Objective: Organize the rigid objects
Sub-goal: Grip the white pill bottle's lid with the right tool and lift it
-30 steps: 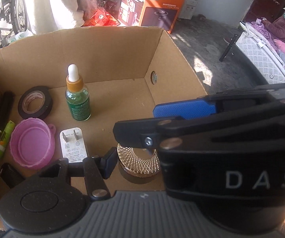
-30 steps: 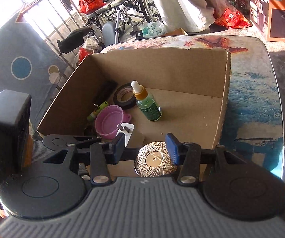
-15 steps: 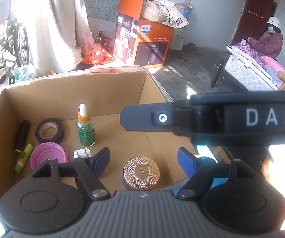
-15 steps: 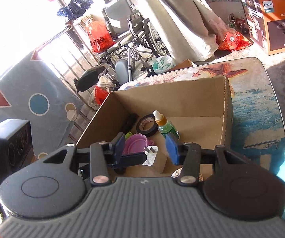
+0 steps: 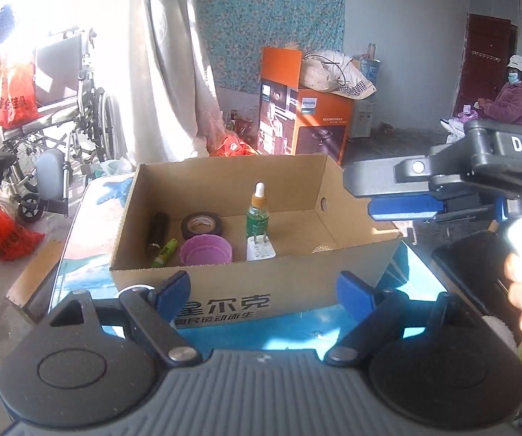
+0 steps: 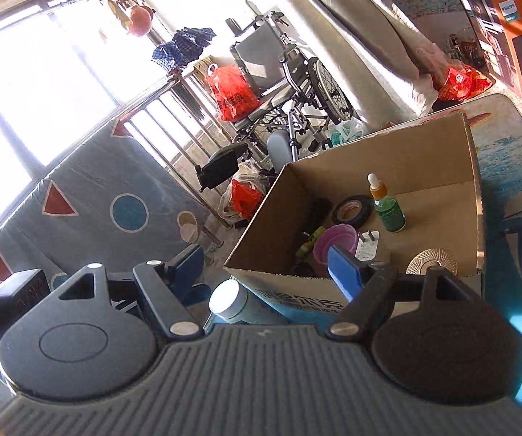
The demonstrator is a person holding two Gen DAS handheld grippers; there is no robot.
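An open cardboard box (image 5: pixel 224 290) (image 6: pixel 424 152) stands on a blue sea-print table (image 5: pixel 79 225). Inside are a green dropper bottle (image 5: pixel 258 210) (image 6: pixel 386 207), a black tape roll (image 5: pixel 201 224), a pink cup (image 5: pixel 206 250), a white charger (image 5: pixel 261 250), a green tube (image 5: pixel 165 252), a black pen (image 5: pixel 157 232) and a gold lid (image 6: pixel 431 259) by the near right corner. My left gripper (image 5: pixel 265 290) hangs in front of the box, jaws opening, nothing between them. My right gripper (image 6: pixel 264 265) is also outside the near wall, jaws opening and empty; its blue pad (image 5: pixel 402 209) shows at the box's right.
A white-capped cylinder (image 6: pixel 226 299) stands just outside the box's near left corner. A black box (image 6: pixel 13 298) sits further left. A wheelchair (image 5: pixel 64 116), red bags (image 5: pixel 3 236) and an orange carton (image 5: pixel 304 116) stand behind the table. A person (image 5: pixel 511 101) sits far right.
Both grippers have pulled back and up out of the box. The gold lid, held a second ago, now lies in the box. Both pairs of jaws have spread wider.
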